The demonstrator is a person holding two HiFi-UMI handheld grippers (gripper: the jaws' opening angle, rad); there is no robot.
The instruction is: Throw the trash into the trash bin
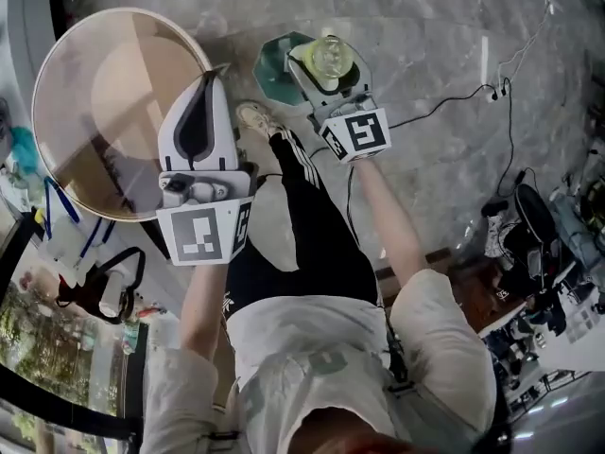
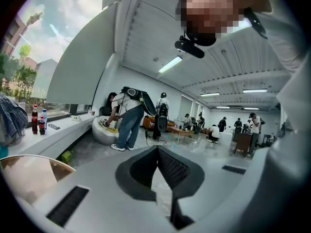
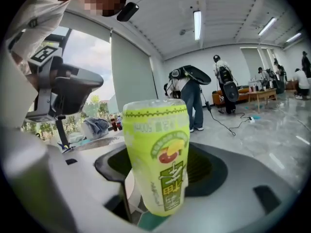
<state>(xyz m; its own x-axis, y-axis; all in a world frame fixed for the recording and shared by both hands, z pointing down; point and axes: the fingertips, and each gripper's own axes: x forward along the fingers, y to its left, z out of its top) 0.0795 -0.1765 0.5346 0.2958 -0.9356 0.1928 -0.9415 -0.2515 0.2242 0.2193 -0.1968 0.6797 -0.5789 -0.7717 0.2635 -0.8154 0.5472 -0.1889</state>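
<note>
Green-labelled bottle [image 3: 158, 159], upright and grasped at its lower half between the parted jaws of the right gripper [image 1: 326, 64]; in the head view, at upper centre of the frame, cap end toward the camera, directly over a teal tub [image 1: 271, 72] on the grey marble floor [image 1: 425, 45]. Left gripper [image 1: 213, 76] at centre left, clenched, jaw tips meeting in a point; whether anything thin is pinched there cannot be told. Tip of that gripper overlapping the right edge of a round table [image 1: 104, 102] in the upper left of the frame. White shoe [image 1: 253, 116] between the two grippers, just beside the tub. Black cable [image 1: 444, 102] trailing across the floor toward the upper right. In the right gripper view, a standing person [image 3: 189, 101] bent forward, behind the bottle.
</note>
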